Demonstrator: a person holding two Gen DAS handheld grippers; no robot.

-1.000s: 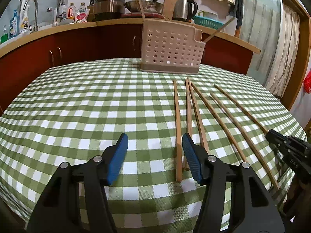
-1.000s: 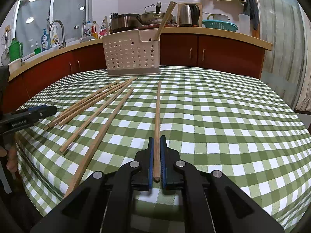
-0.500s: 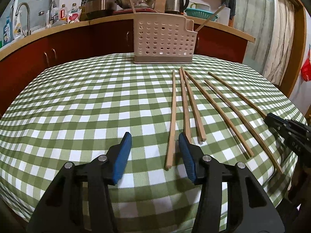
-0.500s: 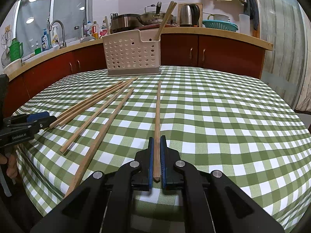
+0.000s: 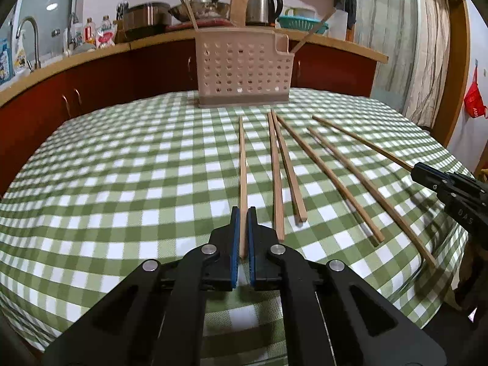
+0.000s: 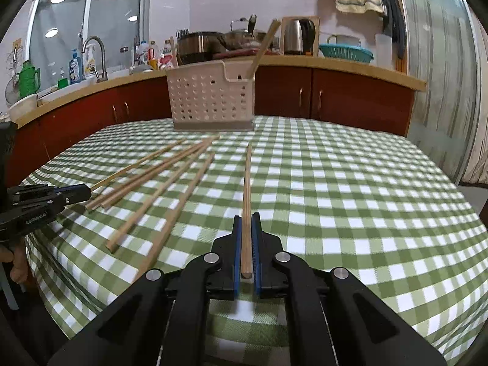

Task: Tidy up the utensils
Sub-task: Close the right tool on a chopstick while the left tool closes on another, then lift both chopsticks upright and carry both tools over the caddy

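The left gripper is clamped on the near end of one chopstick. The right gripper grips another chopstick. Four loose chopsticks lie between them on the checked tablecloth. The perforated basket stands beyond, at the far edge.

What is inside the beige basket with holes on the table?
Two wooden chopsticks stand tilted in the beige basket: one chopstick at its right end, another chopstick at its left. Their lower parts and the basket's bottom are hidden by the wall.
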